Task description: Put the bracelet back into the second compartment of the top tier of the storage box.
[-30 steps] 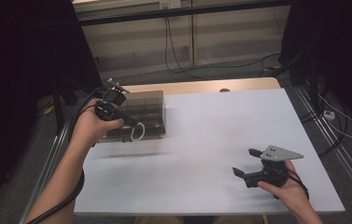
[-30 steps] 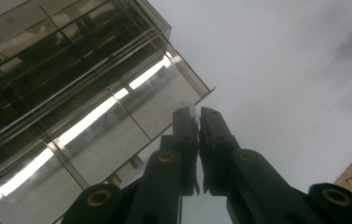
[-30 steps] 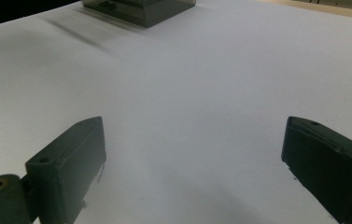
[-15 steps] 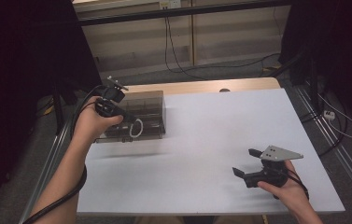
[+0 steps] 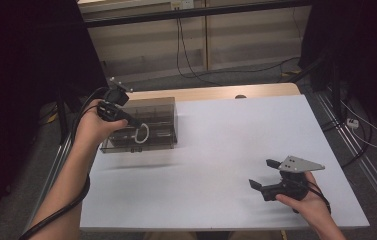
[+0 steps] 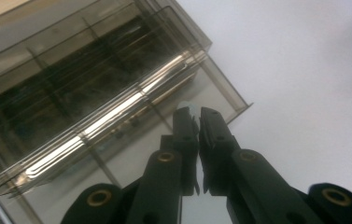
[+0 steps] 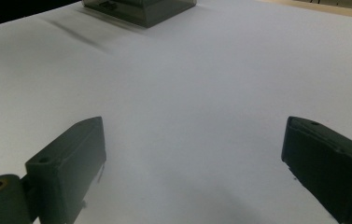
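Smoky clear plastic: that is the box [image 5: 141,125] at the far left of the white table [image 5: 226,150], a low case with thin partitions dividing it into compartments. From the left gripper view the compartments look dark, and what lies in them is too dim to tell (glare runs along one shiny edge). A white ring-shaped handle [image 5: 141,133] sits on the near side of the box in the high view.

Your left hand [image 5: 93,127] holds the left gripper [image 6: 197,122] at the box's left end, angled down over its lid. Its jaws stand nearly together, with just a narrow slit between them, and a small pale piece [image 6: 186,110] shows at their tips; whether it is pinched, and whether it belongs to the handle, you cannot tell from here.

Your right hand [image 5: 303,202] rests at the near right of the table, well apart from the box. The right gripper [image 5: 266,174] lies low over the bare sheet with its jaws spread wide and nothing between them. In the right gripper view the box sits far off at the top edge.
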`<state>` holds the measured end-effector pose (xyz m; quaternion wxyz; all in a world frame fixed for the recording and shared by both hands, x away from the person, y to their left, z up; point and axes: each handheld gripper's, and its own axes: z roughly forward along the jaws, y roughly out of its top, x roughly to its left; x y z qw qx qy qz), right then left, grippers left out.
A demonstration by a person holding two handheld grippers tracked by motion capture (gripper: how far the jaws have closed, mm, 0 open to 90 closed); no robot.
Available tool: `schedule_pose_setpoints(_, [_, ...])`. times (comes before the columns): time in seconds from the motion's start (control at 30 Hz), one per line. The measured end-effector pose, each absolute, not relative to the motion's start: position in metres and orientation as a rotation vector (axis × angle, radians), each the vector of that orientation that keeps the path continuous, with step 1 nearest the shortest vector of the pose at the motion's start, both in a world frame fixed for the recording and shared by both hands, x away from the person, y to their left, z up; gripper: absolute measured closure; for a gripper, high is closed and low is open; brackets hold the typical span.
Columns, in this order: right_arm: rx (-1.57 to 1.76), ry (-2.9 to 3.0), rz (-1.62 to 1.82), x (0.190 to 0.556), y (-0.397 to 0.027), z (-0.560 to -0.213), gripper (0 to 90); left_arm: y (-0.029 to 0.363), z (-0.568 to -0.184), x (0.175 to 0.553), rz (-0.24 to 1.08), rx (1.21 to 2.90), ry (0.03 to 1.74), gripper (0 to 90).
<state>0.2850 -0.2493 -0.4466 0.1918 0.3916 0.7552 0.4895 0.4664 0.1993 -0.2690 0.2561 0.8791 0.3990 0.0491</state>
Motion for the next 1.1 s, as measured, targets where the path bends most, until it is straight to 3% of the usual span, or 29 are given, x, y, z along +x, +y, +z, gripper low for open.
schedule_pose_setpoints(1.1, [1.097,2.126,1.369,0.286,-0.249,-0.447,6.0,0.209,-0.306,0.474,0.151,2.39,1.093,85.9])
